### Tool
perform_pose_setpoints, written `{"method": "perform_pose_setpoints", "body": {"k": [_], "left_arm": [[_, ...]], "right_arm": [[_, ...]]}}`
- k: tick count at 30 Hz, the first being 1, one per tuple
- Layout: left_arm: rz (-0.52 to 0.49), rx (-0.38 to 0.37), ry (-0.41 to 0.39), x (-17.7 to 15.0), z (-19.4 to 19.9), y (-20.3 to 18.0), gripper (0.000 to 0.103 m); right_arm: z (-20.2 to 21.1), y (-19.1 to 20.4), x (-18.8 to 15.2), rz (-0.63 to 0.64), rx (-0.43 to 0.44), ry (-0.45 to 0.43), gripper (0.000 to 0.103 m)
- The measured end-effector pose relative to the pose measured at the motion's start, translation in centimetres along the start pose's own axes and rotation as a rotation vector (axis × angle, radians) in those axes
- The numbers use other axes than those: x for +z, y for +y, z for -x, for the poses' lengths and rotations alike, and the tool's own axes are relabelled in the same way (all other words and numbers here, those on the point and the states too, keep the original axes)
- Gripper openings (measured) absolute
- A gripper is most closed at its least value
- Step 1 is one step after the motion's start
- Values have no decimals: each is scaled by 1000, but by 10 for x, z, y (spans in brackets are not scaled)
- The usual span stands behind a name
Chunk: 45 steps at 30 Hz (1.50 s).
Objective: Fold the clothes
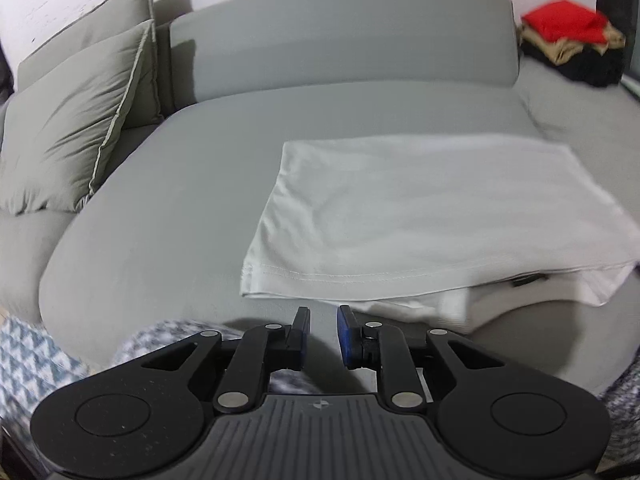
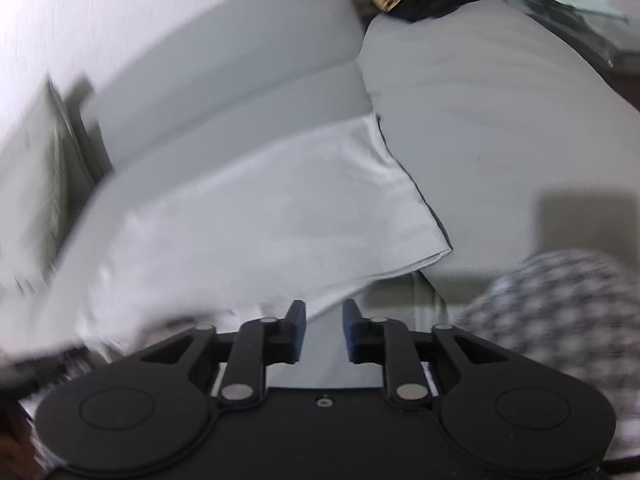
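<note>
- Your white garment [image 1: 420, 208] lies flat on the grey sofa seat [image 1: 160, 208], with a stitched hem along the near edge and at least 1 more layer of white cloth showing beneath it toward the right.
- That layering tells you it is already doubled over at least once; how many folds it holds, you cannot tell from these views.
- Your left gripper [image 1: 324, 336] hovers just short of the near hem, its fingers parted with a clear gap and nothing between them.
- Your right gripper [image 2: 324, 330] sits near the garment's right corner [image 2: 436, 250]; its fingers are likewise apart and empty, though this view is blurred.
- A stack of red, tan and black clothes [image 1: 572, 44] sits on the far right of the sofa, well apart from the white piece. It looks like a pile of folded items, but whether it is finished work you cannot settle here.
- In my judgement this scene fits 2 stages: a fold just laid down and released, or a half-folded piece about to be gripped for a further fold.
- 2 cushions [image 1: 80, 120] lean at the left end, away from the work.
</note>
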State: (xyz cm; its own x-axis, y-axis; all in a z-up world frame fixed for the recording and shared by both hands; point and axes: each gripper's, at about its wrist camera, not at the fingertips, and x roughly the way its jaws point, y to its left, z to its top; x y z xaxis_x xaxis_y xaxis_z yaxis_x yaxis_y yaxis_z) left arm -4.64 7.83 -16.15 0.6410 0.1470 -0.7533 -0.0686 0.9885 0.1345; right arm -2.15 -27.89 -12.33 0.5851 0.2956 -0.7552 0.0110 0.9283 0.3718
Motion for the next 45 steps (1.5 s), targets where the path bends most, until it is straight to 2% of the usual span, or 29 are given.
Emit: {"method": "perform_pose_setpoints", "body": {"k": [4, 9, 13, 16, 17, 18, 19, 21, 24, 25, 28, 30, 32, 34, 36, 39, 45], "left_arm": [[-22, 3, -6, 0, 4, -12, 25], [-71, 4, -68, 26, -8, -21, 25], [-65, -31, -77, 44, -41, -30, 25], [-71, -57, -37, 44, -66, -38, 28], [-75, -41, -6, 41, -72, -40, 28], [-77, -27, 9, 36, -72, -40, 28], [-93, -24, 0, 30, -63, -40, 28], [-124, -19, -18, 19, -46, -39, 28], [-108, -68, -35, 6, -19, -31, 28], [-83, -90, -54, 5, -12, -26, 31], [-5, -137, -106, 4, 2, -13, 36], [31, -134, -135, 5, 3, -9, 36], [55, -136, -125, 4, -2, -8, 36], [70, -146, -107, 1, -6, -7, 36], [73, -150, -92, -1, -8, -7, 36], [69, -148, -87, 0, -8, -7, 37], [96, -146, -60, 0, -15, -5, 38]], "right_arm": [[1, 2, 2, -20, 54, -22, 20], [1, 5, 7, -37, 114, -47, 20], [-35, 25, 27, 26, 95, -25, 20], [-66, 37, 34, 51, 80, -8, 20], [-75, 39, 33, 60, 69, -4, 20], [-83, 39, 29, 66, 52, 6, 19], [-85, 37, 23, 69, 38, 10, 13], [-73, 30, 11, 53, 52, 13, 10], [-44, 7, -2, -54, 110, 58, 11], [-34, -3, -5, -106, 137, 65, 14], [-9, -40, -12, -305, 230, 16, 38], [-5, -63, -15, -456, 305, -11, 44], [-9, -79, -17, -580, 365, -8, 49], [-14, -85, -20, -644, 367, -9, 49], [-20, -87, -22, -663, 328, 2, 49], [-34, -90, -25, -703, 314, 23, 43], [-52, -94, -32, -801, 379, 15, 34]]}}
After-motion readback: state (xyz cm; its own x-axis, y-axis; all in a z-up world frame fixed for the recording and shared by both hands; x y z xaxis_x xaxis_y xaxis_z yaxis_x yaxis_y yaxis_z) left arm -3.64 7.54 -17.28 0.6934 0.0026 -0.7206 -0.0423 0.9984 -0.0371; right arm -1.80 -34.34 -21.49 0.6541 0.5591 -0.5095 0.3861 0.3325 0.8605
